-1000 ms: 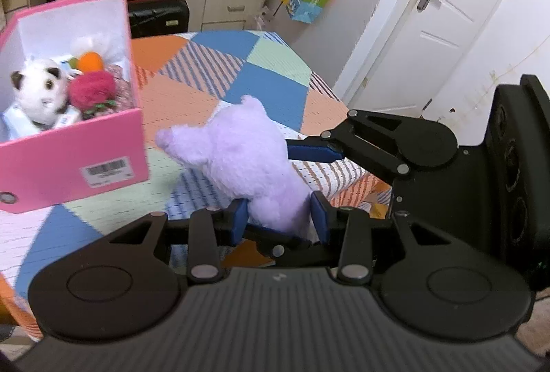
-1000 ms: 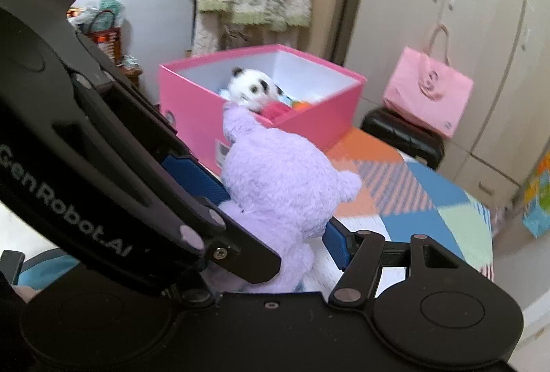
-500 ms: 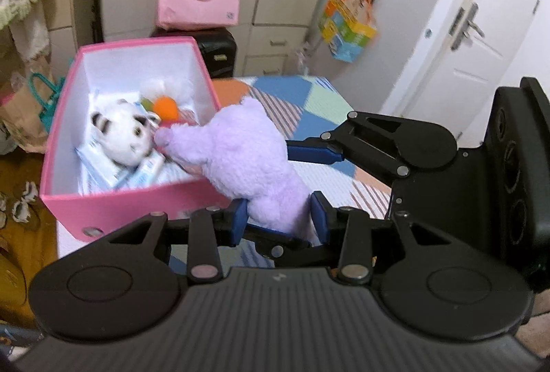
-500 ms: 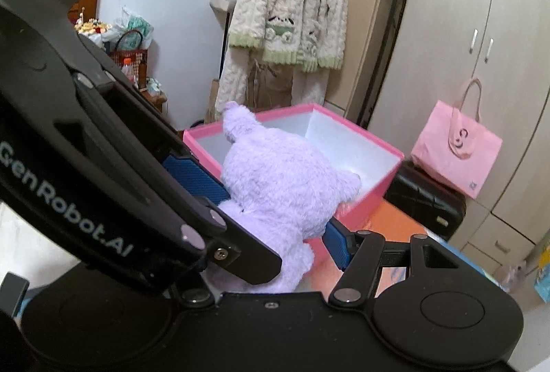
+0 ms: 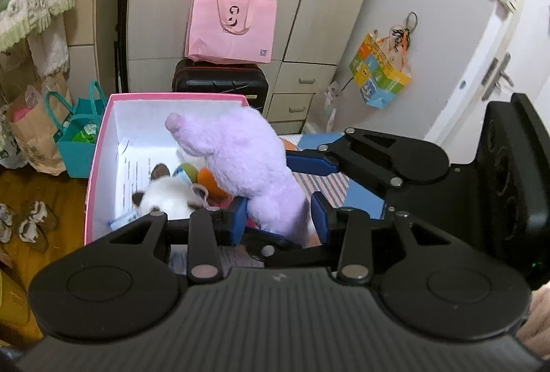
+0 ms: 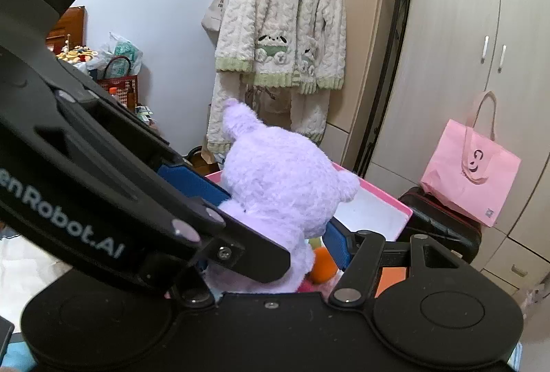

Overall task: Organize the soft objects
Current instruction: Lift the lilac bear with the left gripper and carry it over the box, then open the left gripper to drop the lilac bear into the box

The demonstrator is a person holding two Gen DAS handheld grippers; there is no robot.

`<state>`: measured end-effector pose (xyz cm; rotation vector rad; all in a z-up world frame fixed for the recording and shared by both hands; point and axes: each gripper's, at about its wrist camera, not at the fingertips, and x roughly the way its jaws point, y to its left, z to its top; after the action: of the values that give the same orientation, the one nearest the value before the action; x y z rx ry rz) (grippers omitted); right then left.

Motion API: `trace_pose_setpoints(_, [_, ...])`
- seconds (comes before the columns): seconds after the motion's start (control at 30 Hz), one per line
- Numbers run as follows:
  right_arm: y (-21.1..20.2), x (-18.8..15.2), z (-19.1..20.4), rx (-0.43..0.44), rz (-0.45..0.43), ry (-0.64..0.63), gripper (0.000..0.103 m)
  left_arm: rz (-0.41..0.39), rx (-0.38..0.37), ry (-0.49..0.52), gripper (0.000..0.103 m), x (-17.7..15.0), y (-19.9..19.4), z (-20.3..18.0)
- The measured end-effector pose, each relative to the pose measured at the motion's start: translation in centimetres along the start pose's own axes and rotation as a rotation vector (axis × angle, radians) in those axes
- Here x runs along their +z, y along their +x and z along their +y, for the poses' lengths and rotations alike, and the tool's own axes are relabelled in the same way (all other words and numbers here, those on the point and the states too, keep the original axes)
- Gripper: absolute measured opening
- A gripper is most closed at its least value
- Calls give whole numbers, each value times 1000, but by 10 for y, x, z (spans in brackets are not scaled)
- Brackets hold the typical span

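A purple plush bear (image 5: 240,162) (image 6: 278,193) is held in the air over the pink box (image 5: 103,117) (image 6: 395,203). My left gripper (image 5: 278,219) is shut on the bear's lower body. My right gripper (image 6: 275,210) is shut on the same bear from the other side. Inside the box lie a white plush with dark ears (image 5: 165,200), an orange toy (image 5: 209,181) (image 6: 321,263) and some papers.
The box stands at the edge of a patchwork-covered table (image 5: 330,179). Behind it are a black suitcase (image 5: 220,80) with a pink tote bag (image 5: 230,25) on top, wardrobes, and a hanging fleece jacket (image 6: 282,28). Bags and shoes lie on the floor at left.
Both grippers carried the purple bear from beside the box to above its opening. The box now lies directly under the bear. The grip on the bear has not changed.
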<state>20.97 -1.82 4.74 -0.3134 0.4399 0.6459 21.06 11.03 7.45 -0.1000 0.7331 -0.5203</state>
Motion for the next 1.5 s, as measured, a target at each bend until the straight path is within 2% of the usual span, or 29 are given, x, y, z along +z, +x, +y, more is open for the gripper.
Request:
trace_pose_setpoints(0.13, [36, 7, -21, 9, 36, 45, 69, 12, -15, -61, 38, 18, 29, 25])
trace_pose_setpoints(0.33, [81, 8, -40, 24, 92, 48, 65, 27, 7, -112, 38, 29, 63, 53])
trace_pose_setpoints(0.53, [106, 4, -49, 33, 156, 28, 65, 65, -26, -175, 38, 27, 88, 74])
trace_pose_setpoints(0.67, [123, 4, -52, 19, 200, -4, 66, 78, -17, -211, 37, 29, 105, 85])
trace_pose_setpoints(0.83, [140, 4, -57, 14, 256, -20, 66, 97, -51, -298, 38, 29, 120, 101])
trace_pose_setpoints(0.9, [139, 3, -60, 22, 263, -7, 66, 101, -58, -325, 38, 26, 120, 104])
trace_pose_setpoints(0.97, [134, 1, -63, 36, 256, 19, 72, 93, -42, -341, 39, 23, 118, 106])
trace_pose_setpoints(1.0, [129, 0, -65, 38, 246, 42, 75, 78, -21, -349, 46, 21, 114, 106])
trace_pose_setpoints(1.07, [115, -3, -68, 50, 212, 86, 75, 50, 22, -352, 49, 19, 108, 107])
trace_pose_setpoints(1.27, [68, -23, -67, 16, 114, 135, 75, -21, 86, -290, 52, 9, 76, 95])
trace_pose_setpoints(1.37, [42, -36, -68, 64, 48, 205, 75, -47, 114, -249, 55, 2, 58, 82])
trace_pose_setpoints(1.5, [13, -46, -60, 46, 3, 251, 75, -77, 134, -192, 57, -7, 38, 63])
